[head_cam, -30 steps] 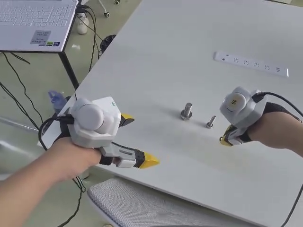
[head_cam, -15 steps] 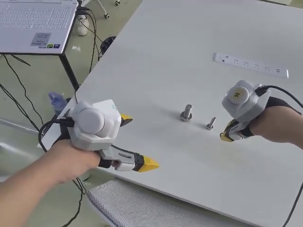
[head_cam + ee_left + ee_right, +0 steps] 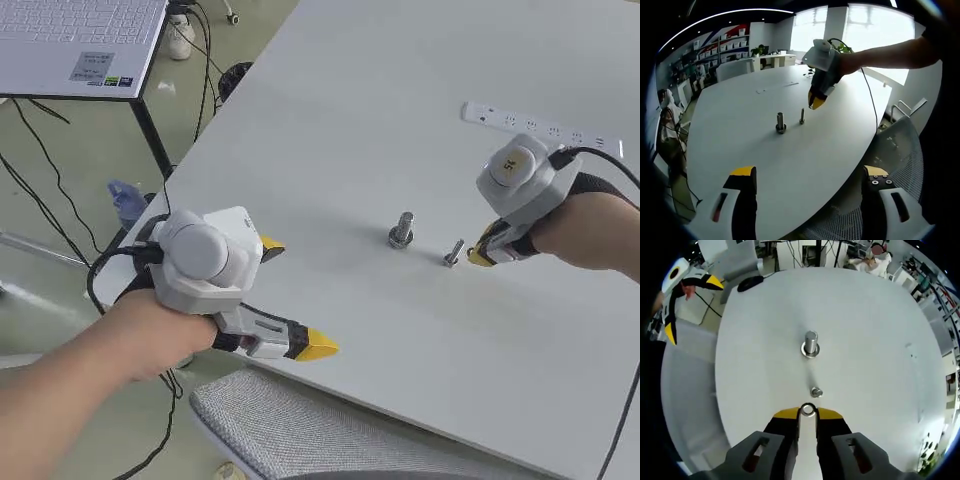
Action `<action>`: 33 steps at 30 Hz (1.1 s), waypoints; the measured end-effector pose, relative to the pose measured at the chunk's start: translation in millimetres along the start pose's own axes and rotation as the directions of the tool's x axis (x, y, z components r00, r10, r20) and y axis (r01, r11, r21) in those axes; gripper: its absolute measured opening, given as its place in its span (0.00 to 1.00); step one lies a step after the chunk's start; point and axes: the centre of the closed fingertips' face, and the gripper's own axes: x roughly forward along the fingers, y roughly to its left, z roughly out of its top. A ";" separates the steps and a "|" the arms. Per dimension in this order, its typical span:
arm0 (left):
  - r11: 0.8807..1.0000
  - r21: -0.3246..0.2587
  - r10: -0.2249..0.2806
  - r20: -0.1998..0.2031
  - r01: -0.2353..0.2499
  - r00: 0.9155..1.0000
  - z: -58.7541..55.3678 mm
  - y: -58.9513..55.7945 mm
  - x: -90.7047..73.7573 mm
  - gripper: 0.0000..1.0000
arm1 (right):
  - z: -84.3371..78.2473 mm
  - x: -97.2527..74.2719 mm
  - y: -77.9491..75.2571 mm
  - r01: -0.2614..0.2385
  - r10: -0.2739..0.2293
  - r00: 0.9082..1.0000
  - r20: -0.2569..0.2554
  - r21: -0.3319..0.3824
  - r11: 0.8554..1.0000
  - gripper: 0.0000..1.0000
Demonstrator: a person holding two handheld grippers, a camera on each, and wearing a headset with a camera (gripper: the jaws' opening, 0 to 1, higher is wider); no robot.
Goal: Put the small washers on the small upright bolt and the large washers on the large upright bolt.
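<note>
Stretching across a bright office with large windows, the white table (image 3: 330, 110) carries one power strip (image 3: 540, 130); one laptop (image 3: 70, 40) sits on a side stand beyond its left edge, and one mesh chair (image 3: 300, 430) stands at its near edge. Two bolts stand upright mid-table, near each other: one large bolt (image 3: 402, 231) and, to its right, one small bolt (image 3: 454, 253). One small washer (image 3: 808, 410) is pinched between the tips of the right gripper (image 3: 482, 255), just beside the small bolt. The left gripper (image 3: 295, 296) hangs over the near-left edge, jaws spread wide, holding nothing. Since a second ago the right gripper has closed in on the small bolt, while the left has barely shifted.
</note>
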 end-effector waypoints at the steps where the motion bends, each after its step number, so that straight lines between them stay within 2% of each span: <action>1: 1.000 0.000 0.001 0.000 -0.001 1.000 -0.1 0.6 0.1 0.86 | 0.9 0.1 -1.1 0.001 -0.001 1.000 0.000 0.000 1.000 0.12; 6: 1.000 -0.004 0.003 0.005 -0.003 1.000 0.7 3.3 0.0 0.85 | 6.1 5.2 -10.2 0.008 -0.008 1.000 0.008 0.006 1.000 0.12; 17: 1.000 -0.002 -0.005 -0.001 0.005 1.000 0.3 1.6 1.0 0.85 | 13.8 9.8 -13.5 0.021 -0.021 1.000 0.011 -0.009 1.000 0.12; 33: 1.000 -0.014 -0.019 -0.002 0.019 1.000 -2.3 8.5 6.8 0.83 | 15.2 18.4 -17.5 0.024 -0.024 1.000 0.004 -0.017 1.000 0.12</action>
